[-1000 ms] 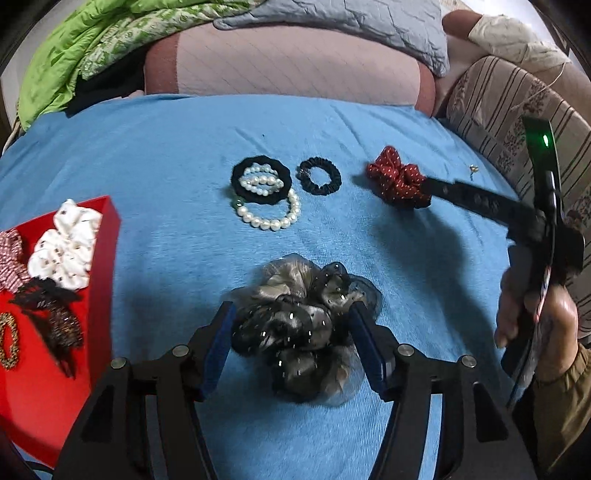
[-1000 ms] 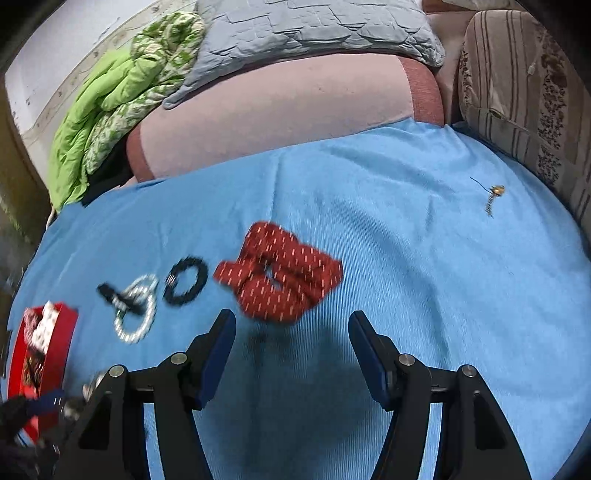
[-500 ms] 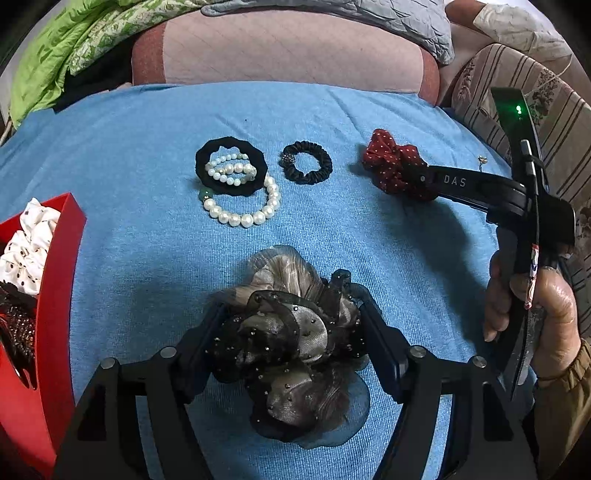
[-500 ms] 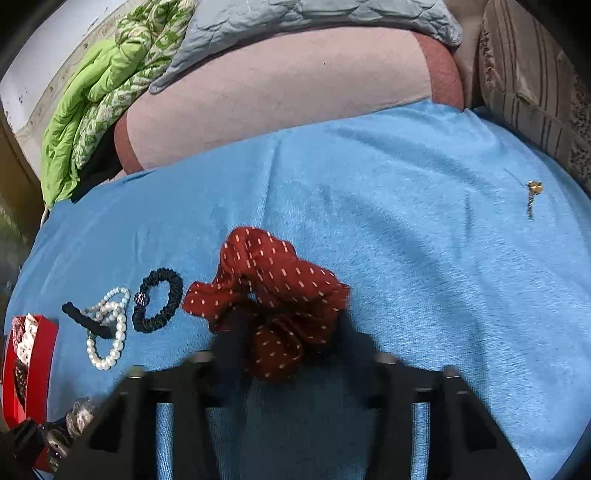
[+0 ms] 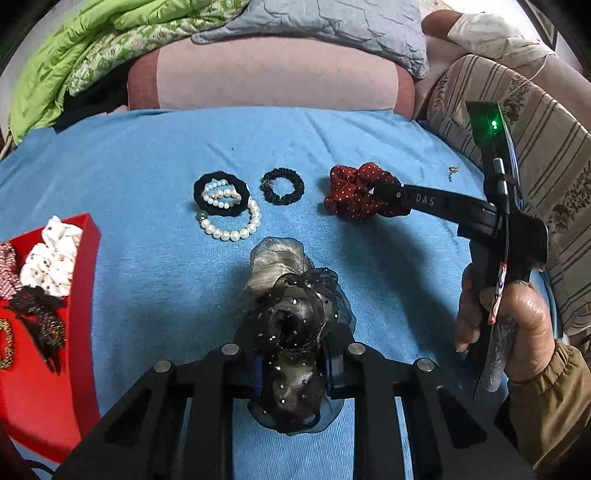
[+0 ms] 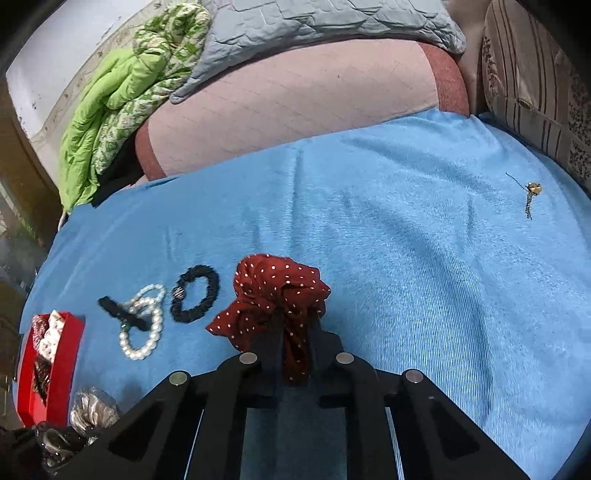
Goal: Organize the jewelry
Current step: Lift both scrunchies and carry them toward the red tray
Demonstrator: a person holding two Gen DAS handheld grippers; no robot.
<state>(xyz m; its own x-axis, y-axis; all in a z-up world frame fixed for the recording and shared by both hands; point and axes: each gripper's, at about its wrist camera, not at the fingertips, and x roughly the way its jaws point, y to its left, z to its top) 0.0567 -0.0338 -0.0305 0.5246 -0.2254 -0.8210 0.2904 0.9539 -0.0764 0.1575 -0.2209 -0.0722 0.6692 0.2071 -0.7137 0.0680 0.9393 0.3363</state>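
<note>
My left gripper point(image 5: 295, 365) is shut on a black and grey sheer scrunchie point(image 5: 291, 314) near the front of the blue cloth point(image 5: 147, 280). My right gripper point(image 6: 293, 345) is shut on a red dotted scrunchie point(image 6: 273, 291); it also shows in the left wrist view point(image 5: 354, 195). A small black hair tie point(image 5: 283, 185), a black band point(image 5: 207, 184) and pearl bracelets point(image 5: 232, 225) lie in a row at the middle. A red box point(image 5: 85, 280) at the left holds a white scrunchie point(image 5: 51, 258) and other pieces.
A small gold trinket point(image 6: 532, 190) lies at the far right of the cloth. Pink cushion point(image 5: 273, 77), green quilt point(image 5: 74, 55) and grey pillow point(image 5: 332, 22) are behind. A striped sofa arm point(image 5: 546, 155) is on the right.
Both grippers closed from open: the left on the sheer scrunchie, the right on the red dotted scrunchie. Both scrunchies are now bunched between the fingers.
</note>
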